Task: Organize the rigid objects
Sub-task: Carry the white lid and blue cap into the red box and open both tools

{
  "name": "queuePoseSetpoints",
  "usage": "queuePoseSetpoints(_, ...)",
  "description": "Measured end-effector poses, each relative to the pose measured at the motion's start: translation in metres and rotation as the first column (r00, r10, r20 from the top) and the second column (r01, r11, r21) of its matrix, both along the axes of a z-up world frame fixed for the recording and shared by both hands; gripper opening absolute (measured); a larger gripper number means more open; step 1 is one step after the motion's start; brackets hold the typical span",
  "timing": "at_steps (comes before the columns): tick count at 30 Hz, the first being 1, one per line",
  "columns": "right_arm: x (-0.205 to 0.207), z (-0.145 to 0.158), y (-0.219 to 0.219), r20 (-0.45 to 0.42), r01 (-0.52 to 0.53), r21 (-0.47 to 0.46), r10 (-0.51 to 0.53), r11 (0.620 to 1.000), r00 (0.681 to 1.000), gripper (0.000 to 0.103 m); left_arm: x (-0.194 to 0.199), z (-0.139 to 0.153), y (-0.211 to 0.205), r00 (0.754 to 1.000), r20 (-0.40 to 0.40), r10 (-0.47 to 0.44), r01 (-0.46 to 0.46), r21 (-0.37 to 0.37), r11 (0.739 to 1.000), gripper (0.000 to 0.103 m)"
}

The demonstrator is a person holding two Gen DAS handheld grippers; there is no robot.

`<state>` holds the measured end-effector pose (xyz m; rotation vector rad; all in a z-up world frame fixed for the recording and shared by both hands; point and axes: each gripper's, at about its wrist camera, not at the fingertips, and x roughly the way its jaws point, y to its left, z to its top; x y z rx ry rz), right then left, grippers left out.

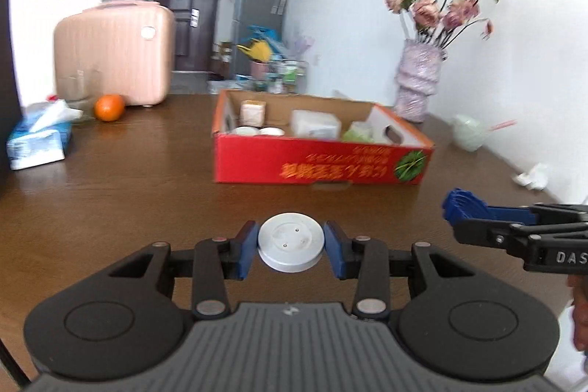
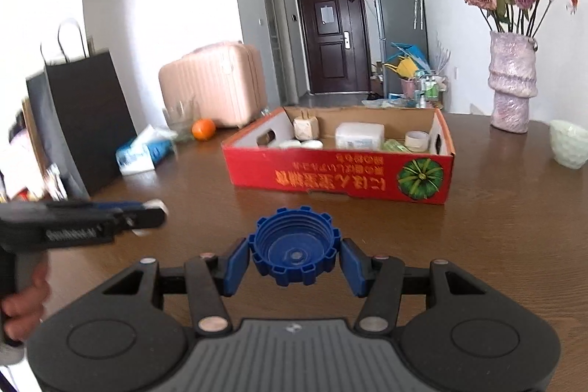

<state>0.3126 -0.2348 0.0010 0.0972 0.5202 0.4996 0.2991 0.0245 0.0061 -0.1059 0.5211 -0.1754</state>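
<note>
The left gripper pinches a white disc; the right gripper pinches a blue cap, both short of the box. Both look light, stiff plastic, best held across their rims.

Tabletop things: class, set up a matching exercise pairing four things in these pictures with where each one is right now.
Column one:
1. white disc
2. blue cap
3. orange
4. roll of tape

Column two:
A. on the table in front of the pink suitcase
B. between the pads of the left tongs
C. inside the red box
D. between the pads of the right tongs

Pairs: 1-B, 2-D, 3-A, 4-C.

The left tongs grip the disc; the right tongs grip the cap. The pink suitcase and the red box both stand on the table.
</note>
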Motion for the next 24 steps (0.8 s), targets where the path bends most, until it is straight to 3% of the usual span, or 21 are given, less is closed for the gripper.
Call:
queuePoseSetpoints(4, 0.029, 0.022, 0.002, 0.056, 0.005, -0.006, -0.004, 1.0, 0.998, 0.053, 0.033, 0.019, 0.008, 0.999, 0.033, -0.025, 0.025, -0.021, 0.999, 0.04)
queuePoseSetpoints(8, 0.086, 0.04, 0.009, 0.056, -0.01, 0.026, 0.008, 1.0, 0.998, 0.053, 0.085, 0.033, 0.01, 0.998, 0.05, -0.04, 0.041, -0.026, 0.999, 0.04)
queuePoseSetpoints(13, 0.184, 0.051, 0.028, -0.021, -0.04, 0.091, 0.042, 0.995, 0.999, 0.053, 0.156, 0.03, 0.014, 0.999, 0.034, -0.03, 0.03, -0.005, 1.0, 0.04)
queuePoseSetpoints(18, 0.284, 0.04, 0.055, -0.17, -0.038, 0.175, 0.069, 0.984, 0.983, 0.053, 0.218, 0.004, 0.025, 0.998, -0.065, 0.024, -0.026, -0.039, 0.999, 0.04)
queuePoseSetpoints(22, 0.341, 0.023, 0.084, -0.212, 0.005, 0.076, 0.011, 0.997, 0.977, 0.053, 0.237, -0.008, 0.026, 0.997, -0.07, 0.027, -0.028, -0.022, 0.999, 0.041)
queuePoseSetpoints(23, 0.352, 0.019, 0.09, -0.217, 0.015, 0.048, -0.005, 0.999, 0.976, 0.053, 0.239, -0.01, 0.028, 0.997, -0.063, 0.034, -0.035, -0.026, 0.999, 0.044)
queuePoseSetpoints(24, 0.362, 0.014, 0.096, -0.217, 0.023, 0.023, -0.017, 0.999, 0.976, 0.055, 0.24, -0.013, 0.029, 0.998, -0.054, 0.041, -0.043, -0.035, 0.998, 0.064)
